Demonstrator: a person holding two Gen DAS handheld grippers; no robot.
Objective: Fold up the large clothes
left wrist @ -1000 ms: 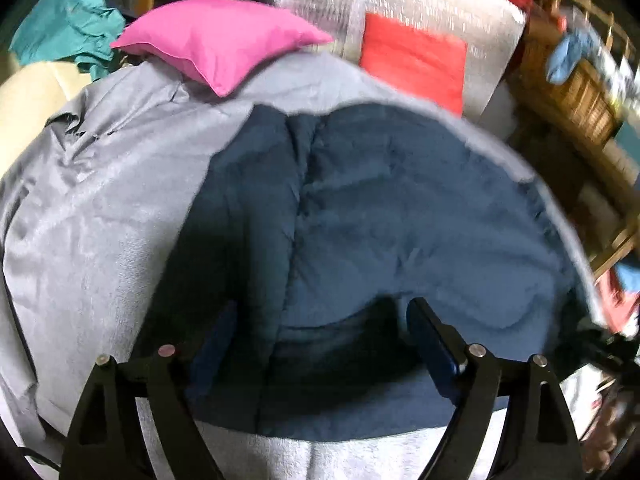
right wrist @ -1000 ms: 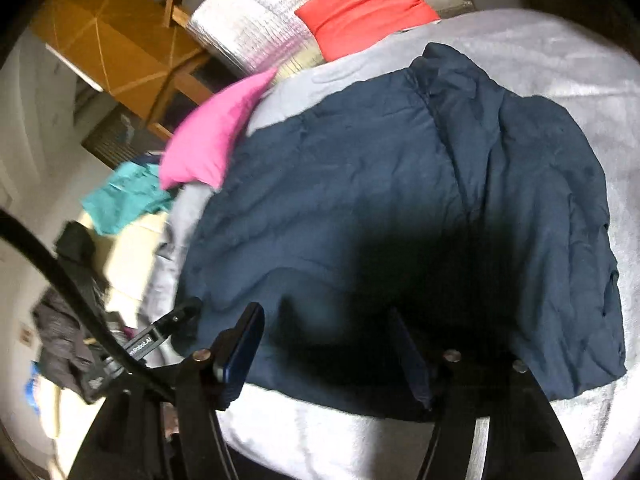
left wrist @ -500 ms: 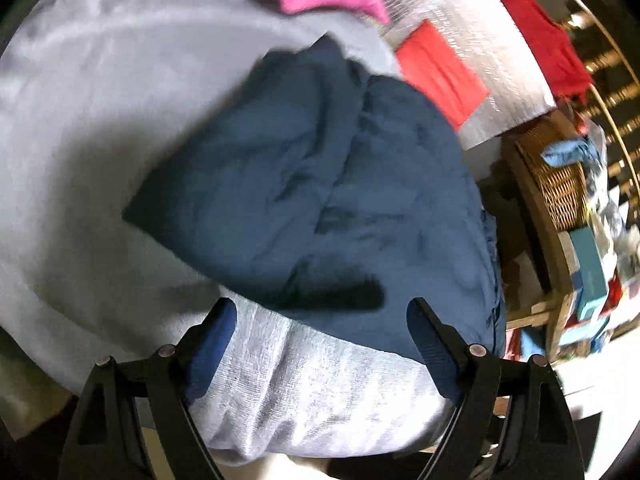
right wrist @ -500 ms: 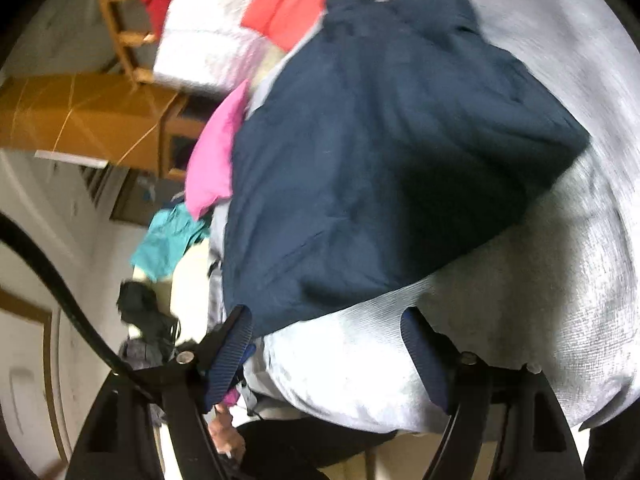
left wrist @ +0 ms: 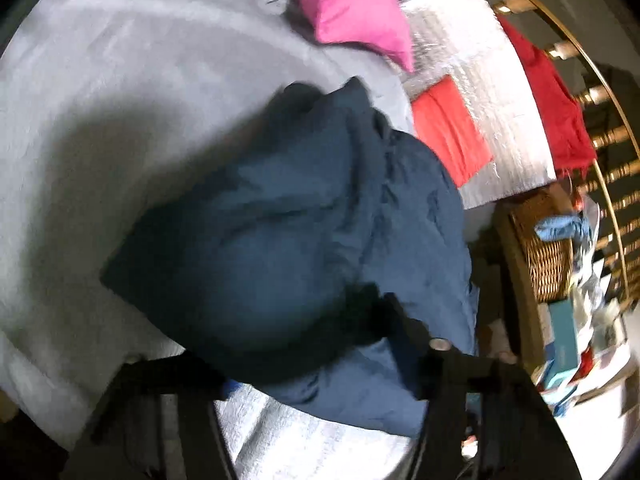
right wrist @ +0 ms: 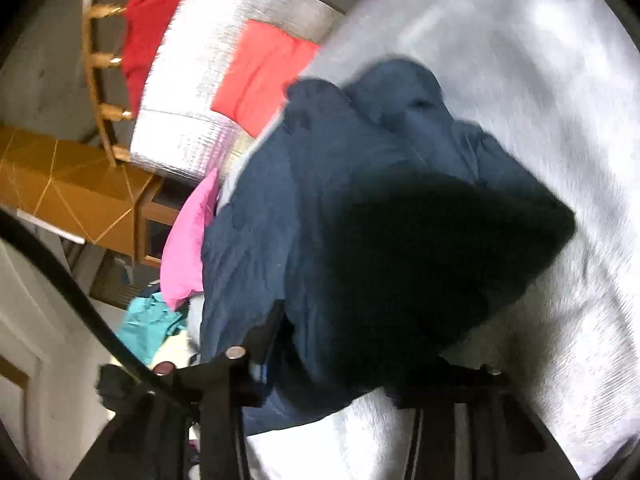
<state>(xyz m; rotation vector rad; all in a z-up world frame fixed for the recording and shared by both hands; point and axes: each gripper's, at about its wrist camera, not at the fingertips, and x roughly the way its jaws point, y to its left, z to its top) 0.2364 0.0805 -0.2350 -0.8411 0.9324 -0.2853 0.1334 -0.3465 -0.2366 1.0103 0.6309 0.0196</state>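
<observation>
At the near edge of a bed, the left gripper [left wrist: 320,364] and right gripper [right wrist: 360,376] both press into the closest hem of a dark navy garment [left wrist: 304,236], whose fabric bulges over their fingers and hides the tips; the finger bases stand wide apart, but whether the jaws are clamped on cloth or merely under it cannot be told. The garment lies bunched in a rough mound on a light grey bedspread [left wrist: 120,92], its near hem reaching almost to the mattress edge, a pale strip of cover showing just beneath it. In the left wrist view, broad bare cover opens to the left of the garment, while its right edge runs close to the side of the bed, beside a wicker basket [left wrist: 548,264]. Beyond the far end of the garment sits a pink pillow [left wrist: 356,12], apart from it, and next to that a silver quilted pad [left wrist: 480,92] bearing an orange-red cloth [left wrist: 452,132], backed by a wooden rail [right wrist: 100,60].
</observation>
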